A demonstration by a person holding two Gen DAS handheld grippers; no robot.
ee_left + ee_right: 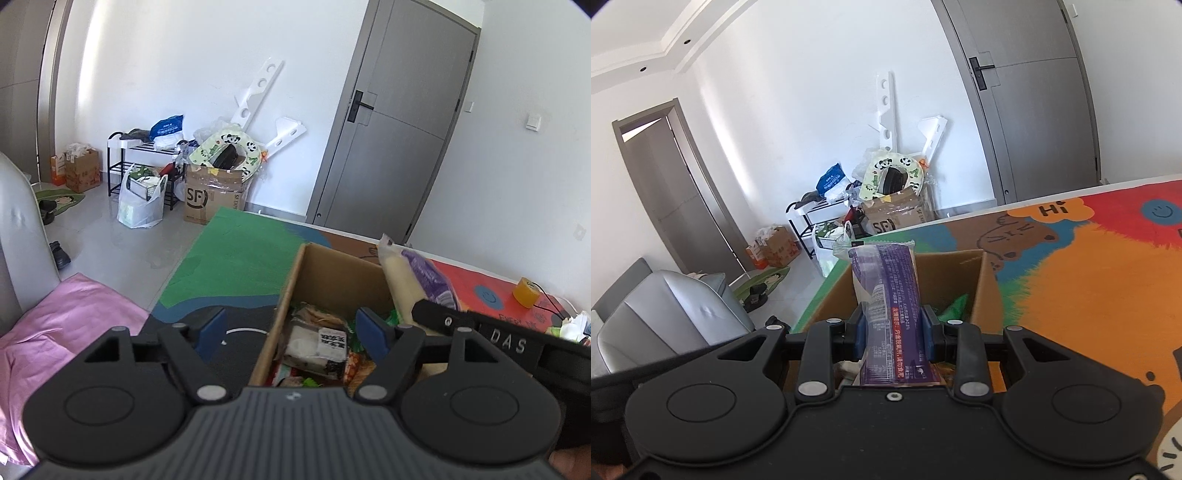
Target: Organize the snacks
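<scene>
Right gripper [893, 341] clamped on the purple packet [886, 295], held upright over the box [988, 295] that sits on the mat [1089, 288] toward its green far-left corner; left gripper [291, 334] spread wide with nothing pinched, straddling the box's left wall above the snacks [317, 341] inside. Best to lower the packet end-first into a free gap, then let go only once bedded. Worth keeping the left fingers [212, 328] off the wall, lest the box skid.

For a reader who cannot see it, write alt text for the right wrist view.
The right hand-held gripper clamps a purple snack packet above an open cardboard box of snacks, which sits on a colourful cartoon mat.
</scene>
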